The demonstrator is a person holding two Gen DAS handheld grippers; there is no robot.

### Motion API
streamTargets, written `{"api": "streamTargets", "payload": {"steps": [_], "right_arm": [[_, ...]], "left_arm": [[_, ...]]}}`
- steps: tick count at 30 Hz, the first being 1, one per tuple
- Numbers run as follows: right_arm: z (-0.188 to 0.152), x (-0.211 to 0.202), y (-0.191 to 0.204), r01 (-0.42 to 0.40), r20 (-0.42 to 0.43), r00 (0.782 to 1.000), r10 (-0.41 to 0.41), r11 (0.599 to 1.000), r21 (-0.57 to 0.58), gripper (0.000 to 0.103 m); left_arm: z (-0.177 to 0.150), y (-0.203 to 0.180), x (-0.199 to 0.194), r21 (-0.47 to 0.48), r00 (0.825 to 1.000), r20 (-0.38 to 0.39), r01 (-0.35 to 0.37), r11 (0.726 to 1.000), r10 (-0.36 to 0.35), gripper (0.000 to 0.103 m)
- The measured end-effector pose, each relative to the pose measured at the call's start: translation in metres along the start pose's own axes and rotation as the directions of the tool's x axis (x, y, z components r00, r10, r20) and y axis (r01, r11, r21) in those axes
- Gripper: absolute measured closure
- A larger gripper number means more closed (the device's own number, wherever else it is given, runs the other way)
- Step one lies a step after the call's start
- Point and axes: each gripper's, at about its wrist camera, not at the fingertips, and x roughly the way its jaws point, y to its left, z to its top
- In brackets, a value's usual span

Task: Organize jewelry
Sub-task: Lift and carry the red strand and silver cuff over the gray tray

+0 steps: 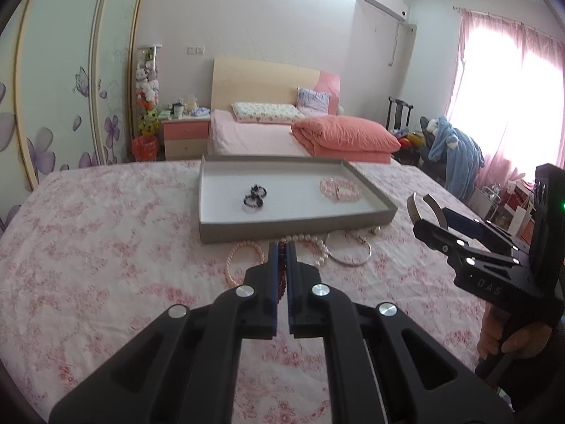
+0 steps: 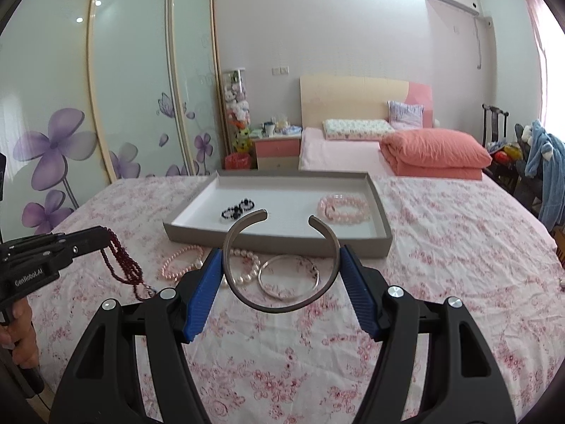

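Note:
A grey tray [image 1: 282,230] [image 2: 353,248] lies on the floral bedspread and holds black bead bracelets [image 1: 255,198] [image 2: 237,209] and a pink bead bracelet [image 1: 339,189] [image 2: 344,208]. My left gripper [image 1: 281,247] [image 2: 106,230] is shut on a dark red bead necklace [image 1: 281,265] [image 2: 122,265], which hangs above the bed left of the tray. My right gripper [image 2: 281,252] [image 1: 425,202] is shut on an open silver cuff bangle [image 2: 247,296] [image 1: 436,209], held above the bed in front of the tray. A pink pearl bracelet [image 1: 233,258] [image 2: 173,263], white pearls [image 1: 319,247] [image 2: 247,277] and a thin silver bangle [image 1: 349,262] [image 2: 282,295] lie before the tray.
The floral bedspread [image 1: 106,247] [image 2: 459,247] stretches wide on both sides. A second bed with an orange quilt [image 1: 346,137] [image 2: 434,157] stands behind. A sliding wardrobe [image 2: 106,88] is at left, a chair with blue clothing [image 1: 455,152] at right.

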Motion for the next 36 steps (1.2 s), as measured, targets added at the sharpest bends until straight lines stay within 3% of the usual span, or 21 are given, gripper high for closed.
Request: {"api": "streamTargets", "payload": {"steps": [11,24,27,36], "right_arm": [[0.024,-0.011,0.008,0.034,0.146,0.989,-0.029,0.999,-0.032,0.036],[0.05,0.002,0.005,0.137,0.306,0.944,-0.122,0.99,-0.027,0.036],[0.051,0.011,0.002,0.148,0.315,0.939,-0.135,0.989,-0.019,0.036],[0.06,0.042,-0.008,0.161,0.308,0.94,-0.148,0.987,-0.017,0.036]], "left_arm": [[0.036,-0.013,-0.018,0.034,0.991,0.127,-0.035,0.999,0.03,0.098],[0.078,-0.031,-0.009,0.039,0.959,0.252,-0.146,0.989,0.131,0.098],[0.085,-0.033,0.002,0.033,0.951,0.262,-0.181,0.983,0.166,0.098],[0.103,-0.029,0.044,0.025,0.955,0.237,-0.19,0.981,0.179,0.098]]}}
